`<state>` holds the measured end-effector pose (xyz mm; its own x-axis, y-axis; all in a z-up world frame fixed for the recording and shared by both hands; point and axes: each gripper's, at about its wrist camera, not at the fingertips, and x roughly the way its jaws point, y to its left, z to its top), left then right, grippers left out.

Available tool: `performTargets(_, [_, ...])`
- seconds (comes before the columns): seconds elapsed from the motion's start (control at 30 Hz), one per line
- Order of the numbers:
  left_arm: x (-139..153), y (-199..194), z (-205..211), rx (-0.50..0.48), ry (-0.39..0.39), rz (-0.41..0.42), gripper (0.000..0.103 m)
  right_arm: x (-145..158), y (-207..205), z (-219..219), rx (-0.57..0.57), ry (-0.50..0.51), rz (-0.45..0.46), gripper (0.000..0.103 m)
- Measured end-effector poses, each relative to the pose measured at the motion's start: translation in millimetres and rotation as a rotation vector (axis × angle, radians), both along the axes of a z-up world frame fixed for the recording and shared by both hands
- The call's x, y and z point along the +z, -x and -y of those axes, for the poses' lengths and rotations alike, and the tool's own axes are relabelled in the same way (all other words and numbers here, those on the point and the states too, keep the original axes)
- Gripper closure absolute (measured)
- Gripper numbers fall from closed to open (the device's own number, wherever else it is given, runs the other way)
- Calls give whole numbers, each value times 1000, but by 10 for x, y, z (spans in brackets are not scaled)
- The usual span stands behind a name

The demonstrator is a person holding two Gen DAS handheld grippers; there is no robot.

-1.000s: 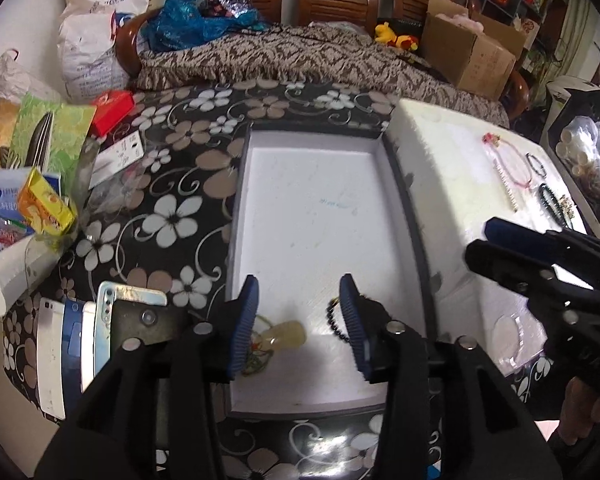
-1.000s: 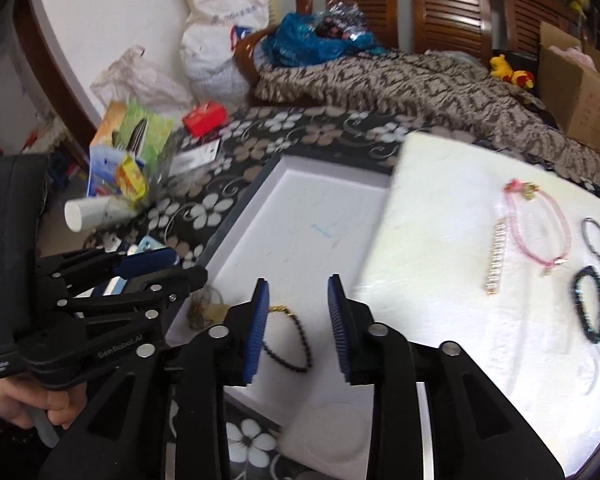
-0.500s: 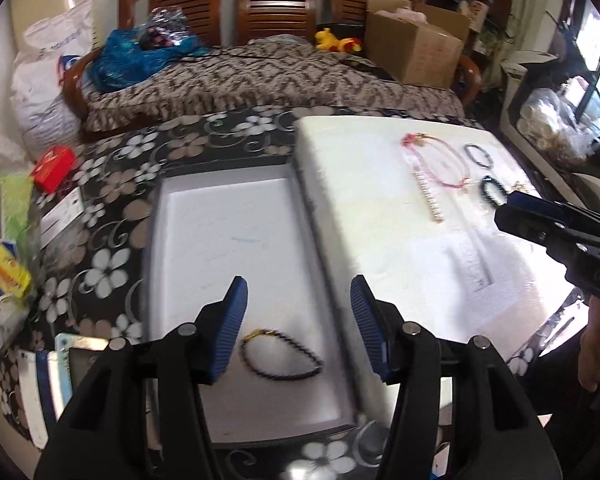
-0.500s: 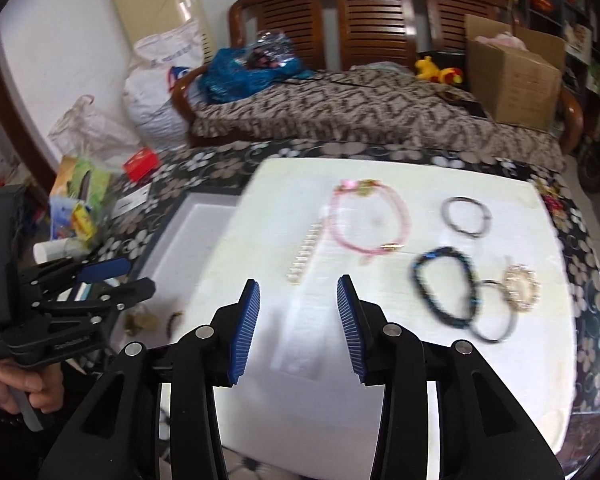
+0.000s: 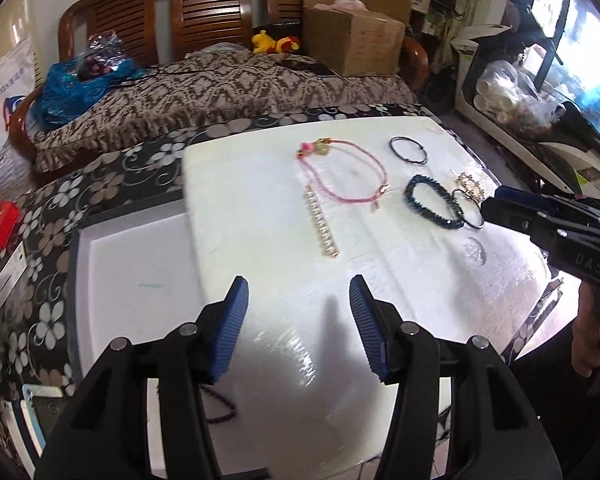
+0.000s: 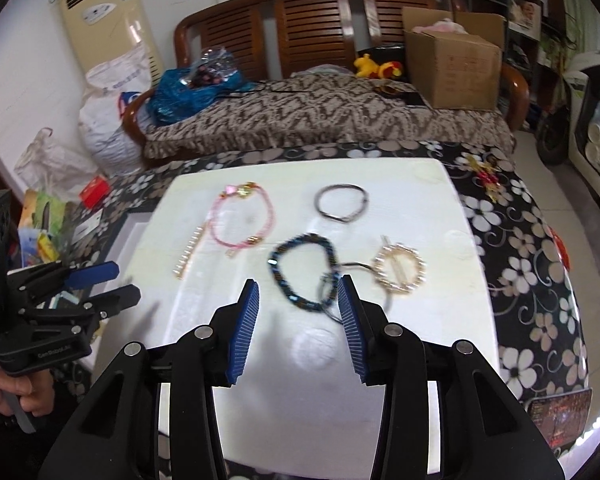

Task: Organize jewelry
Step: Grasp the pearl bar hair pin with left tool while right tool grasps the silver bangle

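Several pieces of jewelry lie on a white foam board (image 6: 420,208): a pink cord bracelet (image 6: 242,216), a pearl hair clip (image 6: 188,252), a thin dark bangle (image 6: 342,202), a dark blue beaded bracelet (image 6: 302,268) and a round gold pearl brooch (image 6: 400,268). My right gripper (image 6: 298,312) is open and empty, just short of the blue bracelet. My left gripper (image 5: 298,312) is open and empty over the board's near left part. A white tray (image 5: 132,264) lies left of the board, with a dark beaded bracelet (image 5: 220,408) in its near end.
The flowered black tablecloth (image 6: 520,256) runs around board and tray. A red box (image 5: 2,218), packets and phones crowd the table's left edge. A wooden sofa with a patterned blanket (image 6: 320,112) and a cardboard box (image 6: 452,60) stand behind.
Both grippers have swung right, from over the tray to over the foam board. The dark beaded bracelet stays in the tray. Both stay open and empty.
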<state>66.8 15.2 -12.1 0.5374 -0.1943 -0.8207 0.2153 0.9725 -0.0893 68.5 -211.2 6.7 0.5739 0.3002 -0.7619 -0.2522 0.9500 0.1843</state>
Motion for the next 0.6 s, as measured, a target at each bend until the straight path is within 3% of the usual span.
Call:
performTargets(0.2, [-35,-167,196,-23,7,-18,66,-113,2,202,-38,4,-21,60])
performTargets(0.47, [-157,-402,386,-20,-40,-48,74,-260,-57,124,23,41,-40,60])
performTargets(0.6, [-153,-435,370,-7,-42,-55,93,-320,-107,-8,82,91,-36,62])
